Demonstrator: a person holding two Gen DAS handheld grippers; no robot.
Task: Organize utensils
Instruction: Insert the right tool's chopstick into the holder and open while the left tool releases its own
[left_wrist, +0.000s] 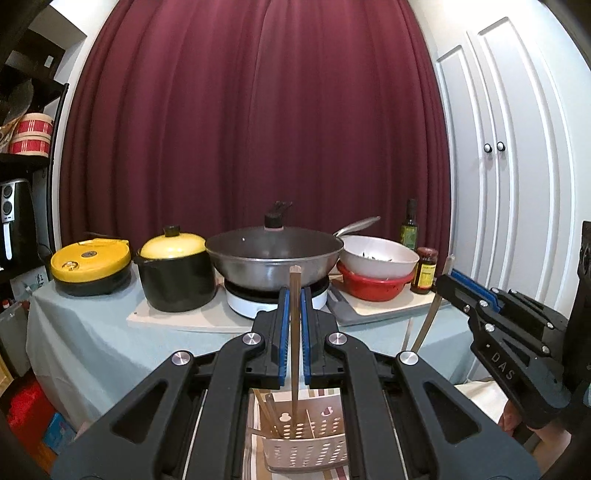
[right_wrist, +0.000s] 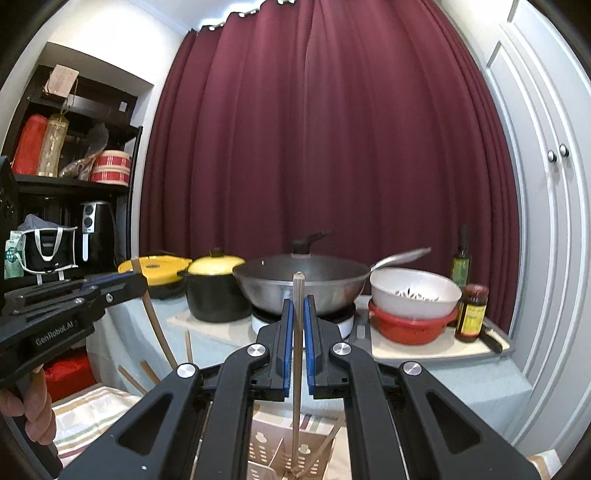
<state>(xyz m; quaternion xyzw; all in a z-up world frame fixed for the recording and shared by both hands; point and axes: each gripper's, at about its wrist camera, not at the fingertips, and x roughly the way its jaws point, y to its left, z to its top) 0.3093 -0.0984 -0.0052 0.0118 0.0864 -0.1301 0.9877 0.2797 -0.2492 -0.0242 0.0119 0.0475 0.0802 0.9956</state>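
While both grippers hang above the perforated utensil holder (left_wrist: 306, 439), each carries one chopstick upright. The left gripper (left_wrist: 294, 295) has its jaws pinching a wooden chopstick (left_wrist: 294, 350) whose lower end reaches into the holder's middle compartment. The right gripper (right_wrist: 297, 306) has its jaws narrowed about a second chopstick (right_wrist: 296, 369); contact with the blue pads cannot be confirmed. More chopsticks (left_wrist: 269, 413) lean in the holder's left compartment. Beyond, a wok (left_wrist: 273, 258) sits on the table (left_wrist: 85, 332).

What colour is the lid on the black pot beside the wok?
Yellow, with a small black knob. The lid shows best in the left wrist view.
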